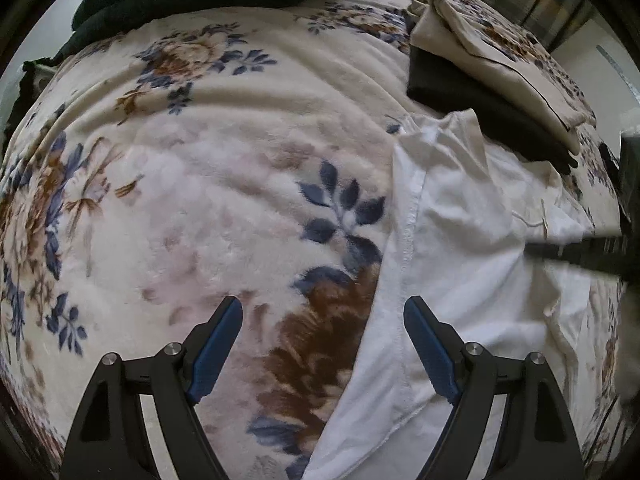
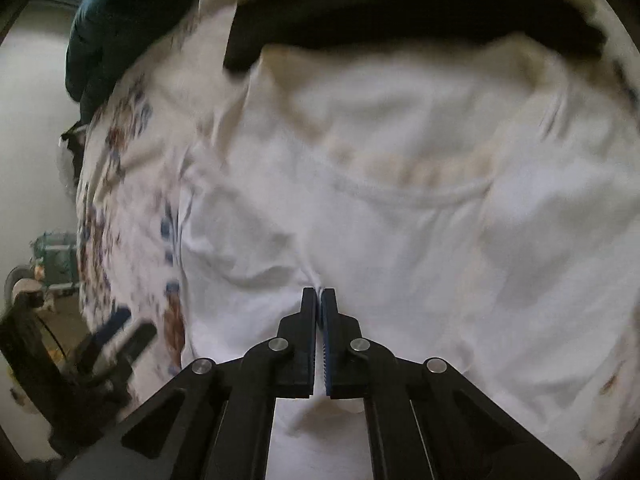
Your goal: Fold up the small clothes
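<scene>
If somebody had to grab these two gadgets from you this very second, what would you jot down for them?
Left gripper: open, holding nothing, hanging over the white garment's hemmed edge on the floral blanket.
Right gripper: fingers shut, pinching a bit of that white garment.
Done: a beige piece and a black piece lie folded at the far side.
Left: the white garment is still spread out and wrinkled; fold it.

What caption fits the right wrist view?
Right gripper shut on a white shirt spread over a floral blanket.
</scene>
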Tool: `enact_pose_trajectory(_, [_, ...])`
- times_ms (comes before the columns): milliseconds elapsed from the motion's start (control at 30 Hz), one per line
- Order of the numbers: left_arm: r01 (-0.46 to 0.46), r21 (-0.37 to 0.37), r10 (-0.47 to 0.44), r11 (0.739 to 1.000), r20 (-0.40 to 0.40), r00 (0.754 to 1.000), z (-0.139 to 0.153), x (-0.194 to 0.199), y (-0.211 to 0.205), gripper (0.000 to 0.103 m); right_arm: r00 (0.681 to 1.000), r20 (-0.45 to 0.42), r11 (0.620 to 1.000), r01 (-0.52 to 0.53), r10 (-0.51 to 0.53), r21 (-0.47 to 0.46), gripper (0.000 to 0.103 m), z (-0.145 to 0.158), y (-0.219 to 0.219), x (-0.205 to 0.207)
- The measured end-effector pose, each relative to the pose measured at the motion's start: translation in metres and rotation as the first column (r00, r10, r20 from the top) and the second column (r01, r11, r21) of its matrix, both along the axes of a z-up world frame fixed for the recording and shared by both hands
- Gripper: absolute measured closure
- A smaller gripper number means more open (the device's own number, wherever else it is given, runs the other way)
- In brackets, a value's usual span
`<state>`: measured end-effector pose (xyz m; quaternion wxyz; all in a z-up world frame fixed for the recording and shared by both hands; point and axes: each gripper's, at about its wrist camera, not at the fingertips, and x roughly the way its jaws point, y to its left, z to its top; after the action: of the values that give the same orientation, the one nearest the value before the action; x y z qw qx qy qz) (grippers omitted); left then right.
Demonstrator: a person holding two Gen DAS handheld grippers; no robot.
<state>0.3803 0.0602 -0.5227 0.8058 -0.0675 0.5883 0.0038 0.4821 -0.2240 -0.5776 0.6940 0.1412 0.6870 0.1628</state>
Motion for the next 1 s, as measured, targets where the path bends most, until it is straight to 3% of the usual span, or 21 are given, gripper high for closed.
enact_pose_trajectory(133, [0.024,-0.004,-0.025,1.0,-0.018,1.0,-0.006,0.002,-0.01,0.021,0.996,0.084,0.996,0.045,-0.039,-0.073,0.099,0.018,-0.009,0.034])
enact_pose_trajectory(200, [0.024,-0.012,-0.024,1.0,-0.023,0.999,-0.005,0.001,-0.012,0.021,0.995,0.057,0.992,0.089,-0.084,-0.091,0.089,0.018,-0.02,0.043])
enact_pose_trajectory(267, [0.026,-0.012,-0.026,1.0,-0.022,0.999,-0.002,0.002,-0.014,0.021,0.989,0.063,0.985,0.137,-0.131,-0.103,0.063,0.025,-0.033,0.041])
enact_pose_trajectory(300, [0.026,-0.009,-0.026,1.0,-0.017,1.0,0.0,0.003,-0.016,0.021,0.984,0.072,0.982,0.167,-0.161,-0.093,0.062,0.029,-0.039,0.035])
enact_pose_trajectory(433, [0.032,-0.019,-0.032,0.999,-0.001,0.999,0.004,0.031,-0.022,0.021,0.974,0.004,0.974,0.226,-0.226,0.036,0.062,0.027,-0.057,-0.009])
enact_pose_trajectory(533, [0.067,0.007,-0.067,0.998,0.025,0.997,-0.004,0.071,-0.035,0.021,0.979,-0.054,0.976,0.2,-0.197,0.082,0.062,0.006,-0.044,-0.042])
enact_pose_trajectory(567, [0.074,0.018,-0.074,0.997,0.019,0.997,-0.01,0.083,-0.039,0.021,0.981,-0.07,0.98,0.187,-0.182,0.072,0.062,-0.003,-0.039,-0.051])
enact_pose_trajectory(667, [0.09,0.069,-0.086,0.994,-0.06,0.994,-0.045,0.126,-0.049,0.021,0.985,-0.079,0.986,0.149,-0.155,-0.071,0.062,-0.03,-0.027,-0.073])
enact_pose_trajectory(733, [0.081,0.055,-0.075,0.995,-0.102,0.992,-0.06,0.141,-0.047,0.018,0.983,-0.074,0.982,0.163,-0.17,-0.097,0.062,-0.034,-0.027,-0.079])
enact_pose_trajectory(900, [0.112,0.062,-0.111,0.992,-0.017,0.994,-0.025,0.123,-0.046,0.019,0.969,-0.07,0.969,0.23,-0.236,-0.086,0.061,-0.012,-0.044,-0.084])
enact_pose_trajectory(967, [0.12,0.075,-0.122,0.99,0.028,0.992,0.0,0.101,-0.044,0.019,0.959,-0.051,0.959,0.273,-0.277,-0.074,0.047,0.012,-0.059,-0.087])
enact_pose_trajectory(1000, [0.119,0.077,-0.123,0.99,0.047,0.991,0.011,0.089,-0.043,0.019,0.954,-0.042,0.954,0.294,-0.297,-0.066,0.045,0.023,-0.068,-0.091])
